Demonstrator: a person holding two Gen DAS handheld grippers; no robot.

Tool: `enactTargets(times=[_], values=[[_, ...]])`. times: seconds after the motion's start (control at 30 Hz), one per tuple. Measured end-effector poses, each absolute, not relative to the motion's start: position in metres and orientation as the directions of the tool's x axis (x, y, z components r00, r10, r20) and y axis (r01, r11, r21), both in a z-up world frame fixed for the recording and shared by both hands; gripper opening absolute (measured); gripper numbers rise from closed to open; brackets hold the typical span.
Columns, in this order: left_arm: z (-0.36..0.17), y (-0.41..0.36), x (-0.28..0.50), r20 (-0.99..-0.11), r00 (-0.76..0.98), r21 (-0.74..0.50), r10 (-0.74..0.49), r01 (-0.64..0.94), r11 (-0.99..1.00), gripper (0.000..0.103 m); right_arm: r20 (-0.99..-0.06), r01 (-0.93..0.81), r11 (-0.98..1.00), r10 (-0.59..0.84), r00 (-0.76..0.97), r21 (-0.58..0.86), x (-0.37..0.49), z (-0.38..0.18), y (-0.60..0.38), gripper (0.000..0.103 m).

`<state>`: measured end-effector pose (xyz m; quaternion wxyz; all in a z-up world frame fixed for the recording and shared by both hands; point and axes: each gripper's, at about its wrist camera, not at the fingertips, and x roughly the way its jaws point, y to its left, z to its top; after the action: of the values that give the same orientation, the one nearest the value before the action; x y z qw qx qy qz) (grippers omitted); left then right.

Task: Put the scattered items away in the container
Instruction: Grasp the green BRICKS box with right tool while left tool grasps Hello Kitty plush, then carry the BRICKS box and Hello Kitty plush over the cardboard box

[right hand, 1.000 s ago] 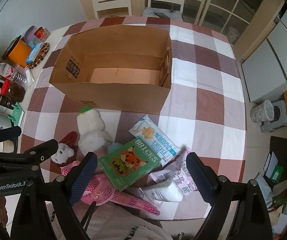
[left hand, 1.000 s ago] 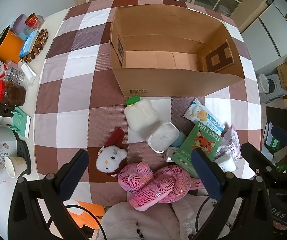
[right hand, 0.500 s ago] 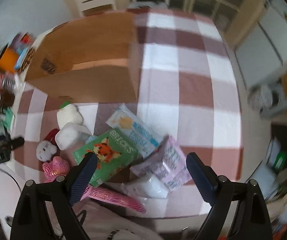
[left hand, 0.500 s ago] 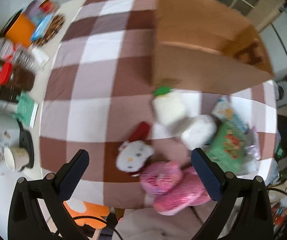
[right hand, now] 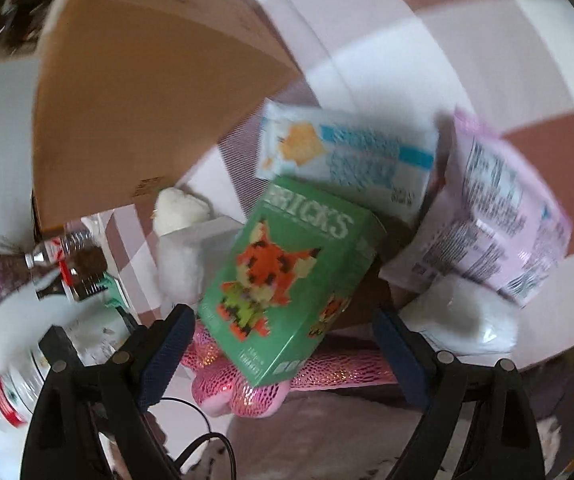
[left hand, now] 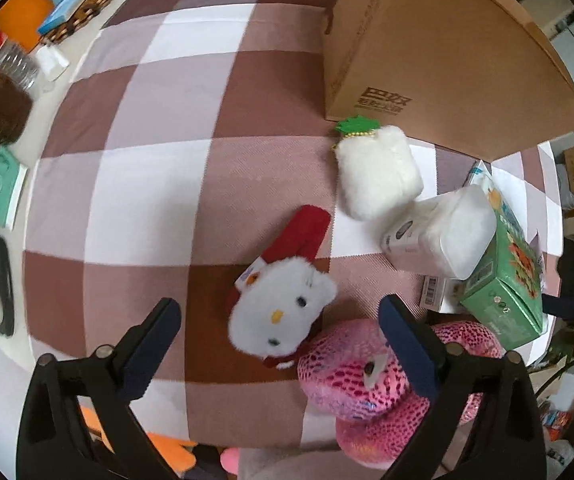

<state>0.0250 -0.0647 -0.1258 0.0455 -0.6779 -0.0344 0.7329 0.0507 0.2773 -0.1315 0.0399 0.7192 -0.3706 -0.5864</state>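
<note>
Both claws now lower: left claw point(left hand: 279, 320) over cat plush point(left hand: 281, 314)

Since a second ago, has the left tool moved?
Yes. The left tool has dropped toward the table and left of the cardboard box, now open around the white cat plush.

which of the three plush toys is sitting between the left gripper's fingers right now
The white cat-face plush with the red hat. It lies in the open gap of the left gripper. The pink snake plush lies under the right-hand finger, and the white fluffy plush with the green top lies by the cardboard box.
</note>
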Motion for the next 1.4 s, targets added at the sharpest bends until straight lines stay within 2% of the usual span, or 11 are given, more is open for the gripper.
enactTargets(times=[0.17,0.3,0.43,0.47,0.57,0.67,0.73,0.9,1.07,1.13,1.4], values=[[-0.148,-0.063,0.022,-0.994,-0.053,-0.093,0.096,-0.046,-0.995,0.086,-0.775,-0.537,-0.673,-0.63,0.057,0.508,0.052,-0.157,0.27,0.093],[-0.166,-0.062,0.022,-0.993,-0.011,-0.119,0.12,-0.045,-0.992,0.066,-0.731,-0.571,-0.612,-0.682,0.032,0.546,0.052,-0.173,0.262,0.093],[-0.175,-0.062,0.021,-0.992,-0.011,-0.128,0.129,-0.06,-0.99,0.066,-0.742,-0.566,-0.62,-0.67,0.023,0.543,0.047,-0.177,0.257,0.09],[-0.179,-0.063,0.02,-0.99,-0.006,-0.143,0.143,-0.055,-0.988,0.066,-0.75,-0.555,-0.629,-0.661,0.014,0.544,0.047,-0.175,0.255,0.084],[-0.182,-0.065,0.02,-0.986,-0.007,-0.164,0.165,-0.054,-0.985,0.063,-0.759,-0.519,-0.644,-0.651,-0.016,0.563,0.044,-0.168,0.254,0.077],[-0.183,-0.064,0.019,-0.985,-0.017,-0.173,0.174,-0.055,-0.983,0.062,-0.745,-0.506,-0.621,-0.664,-0.066,0.598,0.043,-0.161,0.258,0.059],[-0.183,-0.064,0.017,-0.984,-0.018,-0.174,0.175,-0.045,-0.984,0.06,-0.728,-0.506,-0.601,-0.681,-0.08,0.618,0.042,-0.16,0.259,0.056],[-0.181,-0.055,0.011,-0.985,-0.021,-0.168,0.169,-0.057,-0.984,0.06,-0.71,-0.499,-0.594,-0.701,-0.063,0.631,0.04,-0.165,0.25,0.056],[-0.187,-0.046,0.002,-0.987,-0.008,-0.162,0.162,-0.066,-0.985,0.06,-0.619,-0.535,-0.504,-0.784,-0.046,0.678,0.035,-0.185,0.235,0.052],[-0.187,-0.046,0.0,-0.985,-0.015,-0.172,0.173,-0.056,-0.983,0.059,-0.637,-0.526,-0.52,-0.769,-0.053,0.672,0.035,-0.181,0.235,0.048],[-0.173,-0.045,-0.014,-0.979,-0.063,-0.196,0.196,-0.011,-0.981,0.055,-0.734,-0.398,-0.645,-0.669,-0.121,0.653,0.043,-0.127,0.256,0.047]])
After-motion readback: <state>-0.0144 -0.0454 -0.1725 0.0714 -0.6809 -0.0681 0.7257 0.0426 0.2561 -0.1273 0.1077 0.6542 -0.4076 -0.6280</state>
